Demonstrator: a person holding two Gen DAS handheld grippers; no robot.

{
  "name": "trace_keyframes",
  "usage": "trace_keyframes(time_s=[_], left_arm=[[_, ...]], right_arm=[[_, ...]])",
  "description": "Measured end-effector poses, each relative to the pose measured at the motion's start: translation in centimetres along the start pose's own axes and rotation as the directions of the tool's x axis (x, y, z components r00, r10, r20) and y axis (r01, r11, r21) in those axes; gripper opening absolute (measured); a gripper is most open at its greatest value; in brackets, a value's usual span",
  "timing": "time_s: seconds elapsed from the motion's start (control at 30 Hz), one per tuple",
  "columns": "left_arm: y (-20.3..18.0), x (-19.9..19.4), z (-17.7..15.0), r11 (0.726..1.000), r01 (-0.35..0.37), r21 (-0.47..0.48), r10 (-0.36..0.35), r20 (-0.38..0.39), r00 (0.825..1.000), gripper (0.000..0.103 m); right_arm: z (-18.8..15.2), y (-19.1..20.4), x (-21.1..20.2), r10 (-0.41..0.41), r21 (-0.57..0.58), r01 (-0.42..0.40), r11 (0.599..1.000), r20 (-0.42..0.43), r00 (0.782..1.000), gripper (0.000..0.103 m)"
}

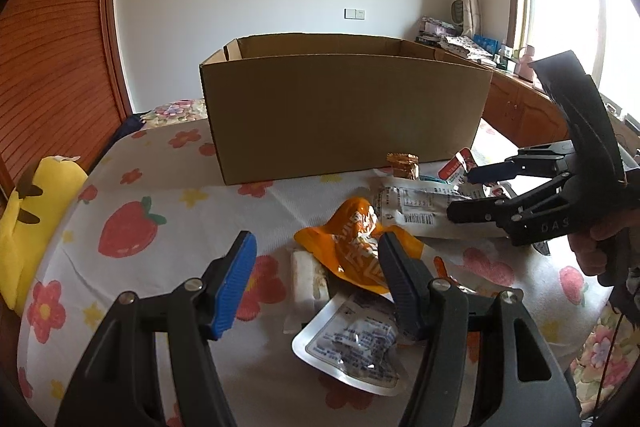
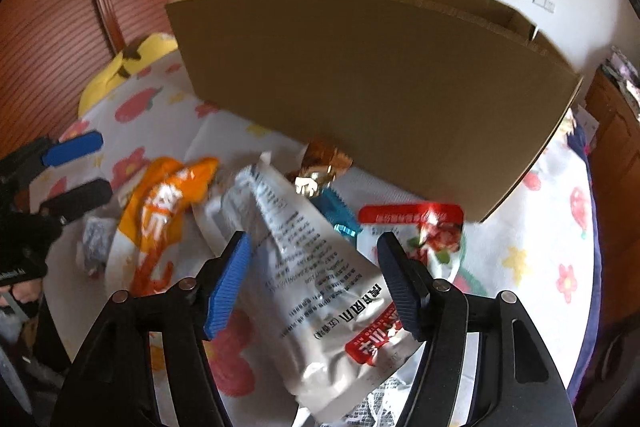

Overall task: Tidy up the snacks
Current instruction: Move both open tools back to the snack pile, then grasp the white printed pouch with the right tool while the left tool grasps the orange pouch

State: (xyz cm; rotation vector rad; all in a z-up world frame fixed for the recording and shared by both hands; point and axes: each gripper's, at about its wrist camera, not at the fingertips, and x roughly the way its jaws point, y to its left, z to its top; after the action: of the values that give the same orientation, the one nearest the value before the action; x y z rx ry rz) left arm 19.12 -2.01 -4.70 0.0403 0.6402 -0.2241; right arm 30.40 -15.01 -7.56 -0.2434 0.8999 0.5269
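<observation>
An open cardboard box (image 1: 344, 107) (image 2: 380, 87) stands at the back of the table. In front of it lie several snacks: an orange packet (image 1: 360, 247) (image 2: 160, 211), a silver pouch (image 1: 416, 211) (image 2: 304, 267), a gold-wrapped snack (image 1: 403, 165) (image 2: 320, 167), a red packet (image 1: 456, 165) (image 2: 412, 223), and a clear foil packet (image 1: 352, 347). My left gripper (image 1: 316, 287) (image 2: 80, 173) is open just above the orange and foil packets. My right gripper (image 2: 314, 287) (image 1: 466, 193) is open, straddling the silver pouch, its pads not pressing on it.
A flower-and-strawberry cloth (image 1: 160, 207) covers the table. A yellow plush toy (image 1: 24, 227) (image 2: 136, 63) sits at its left edge. A wooden wardrobe stands behind on the left, a low wooden cabinet (image 1: 520, 107) under the window on the right. A teal wrapper (image 2: 340, 211) lies by the gold snack.
</observation>
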Motion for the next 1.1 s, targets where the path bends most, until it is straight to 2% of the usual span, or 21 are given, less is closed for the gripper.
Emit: trace_keyframes(time_s=[0.23,0.63,0.83,1.0,1.1], left_arm=[[-0.1,-0.3,-0.1,1.000,0.021,-0.016,-0.021,-0.007,1.000,0.064],[-0.7,-0.3,-0.2,0.999,0.033,-0.022,-0.033,-0.018,0.999,0.064],[-0.7,0.1,-0.5,0.998,0.052,-0.041,-0.054,-0.041,0.998,0.064],[-1.4,0.4,-0.2,0.993,0.094,-0.070,-0.098,-0.062,0.993,0.066],[-1.9,0.8,0.0,0.990,0.112,-0.088,-0.119,-0.086,0.989,0.066]], right_arm=[[-1.1,0.3,-0.6,0.043,-0.006,-0.043,0.999,-0.019,0.999,0.072],[-1.8,2.6,0.5,-0.007,-0.121,0.002,0.993,-0.047,0.999,0.077],[-1.5,2.4,0.9,0.015,-0.094,-0.019,0.995,-0.036,0.999,0.078],[-1.4,2.7,0.7,0.018,-0.102,-0.023,0.995,-0.050,0.999,0.063],[-1.4,3.2,0.6,0.009,-0.113,-0.015,0.993,-0.056,0.998,0.059]])
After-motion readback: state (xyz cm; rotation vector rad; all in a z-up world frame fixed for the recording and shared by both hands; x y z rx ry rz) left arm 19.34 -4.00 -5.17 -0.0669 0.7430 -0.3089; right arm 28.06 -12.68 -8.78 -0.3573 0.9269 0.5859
